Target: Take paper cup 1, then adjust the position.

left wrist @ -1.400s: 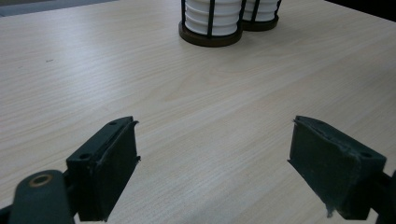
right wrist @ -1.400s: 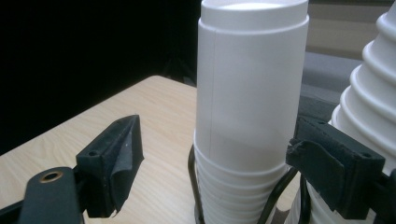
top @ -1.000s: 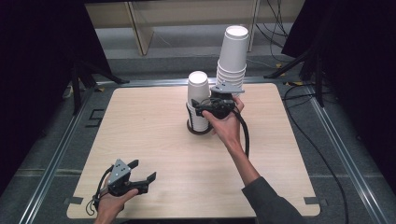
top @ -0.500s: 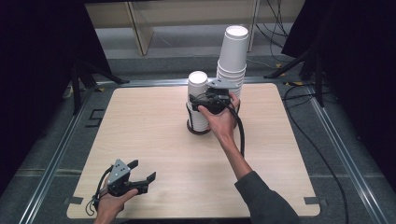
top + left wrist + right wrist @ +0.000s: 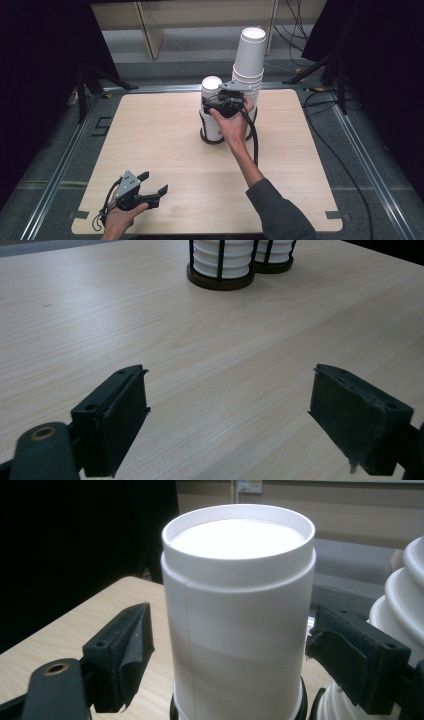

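Observation:
Two stacks of upside-down white paper cups stand in black wire holders at the table's far middle: a short stack (image 5: 211,95) and, to its right, a tall stack (image 5: 250,55). My right gripper (image 5: 214,106) is open, with its jaws on either side of the short stack's top cup (image 5: 237,605). A gap shows between the left pad and the cup. The tall stack (image 5: 405,610) shows at the right edge of the right gripper view. Near the table's front left, my left gripper (image 5: 154,183) is open and holds nothing. Its jaws (image 5: 230,410) hover over bare wood, facing the holders (image 5: 220,270).
The wooden table (image 5: 150,135) sits in a metal frame. The right gripper's black cable (image 5: 255,142) hangs along the person's forearm. Beyond the table's far edge are a low shelf (image 5: 150,25), dark stands and floor cables (image 5: 320,90).
The right hand and gripper have shifted slightly left and up along the short stack. The left gripper has stayed put.

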Motion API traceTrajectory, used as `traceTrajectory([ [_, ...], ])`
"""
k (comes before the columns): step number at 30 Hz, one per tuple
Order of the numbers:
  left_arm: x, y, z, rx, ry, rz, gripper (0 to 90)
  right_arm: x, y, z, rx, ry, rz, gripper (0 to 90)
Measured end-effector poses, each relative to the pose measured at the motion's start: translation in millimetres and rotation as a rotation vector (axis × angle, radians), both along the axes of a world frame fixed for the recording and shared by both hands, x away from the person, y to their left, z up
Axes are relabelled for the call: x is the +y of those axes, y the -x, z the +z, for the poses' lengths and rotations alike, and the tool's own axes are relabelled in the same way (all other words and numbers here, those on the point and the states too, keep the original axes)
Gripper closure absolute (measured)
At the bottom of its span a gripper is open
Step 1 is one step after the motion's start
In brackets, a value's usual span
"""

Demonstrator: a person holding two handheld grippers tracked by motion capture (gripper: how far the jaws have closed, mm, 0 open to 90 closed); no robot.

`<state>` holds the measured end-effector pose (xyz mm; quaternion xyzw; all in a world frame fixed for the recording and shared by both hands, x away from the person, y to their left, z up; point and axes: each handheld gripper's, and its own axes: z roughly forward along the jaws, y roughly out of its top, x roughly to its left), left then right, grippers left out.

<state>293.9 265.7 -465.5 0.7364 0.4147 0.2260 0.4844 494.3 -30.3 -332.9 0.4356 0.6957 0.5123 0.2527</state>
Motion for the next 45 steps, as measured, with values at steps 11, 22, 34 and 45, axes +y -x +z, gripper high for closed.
traceTrajectory([
  [11,2.2,2.2,1.2,0.005,-0.012,0.017,14.6,7.1,-6.0,-0.5,0.011,0.027,-0.035,16.8],
  [22,2.1,2.6,0.8,0.001,-0.004,0.017,14.7,17.2,-10.8,0.5,0.031,0.031,-0.097,16.8],
  [34,1.0,2.7,1.3,-0.002,-0.021,0.010,14.7,22.8,-14.3,-2.1,0.037,0.024,-0.144,17.7],
  [45,1.0,2.2,0.6,-0.009,-0.005,0.009,14.7,26.9,-15.7,-3.1,0.048,0.010,-0.171,19.5],
])
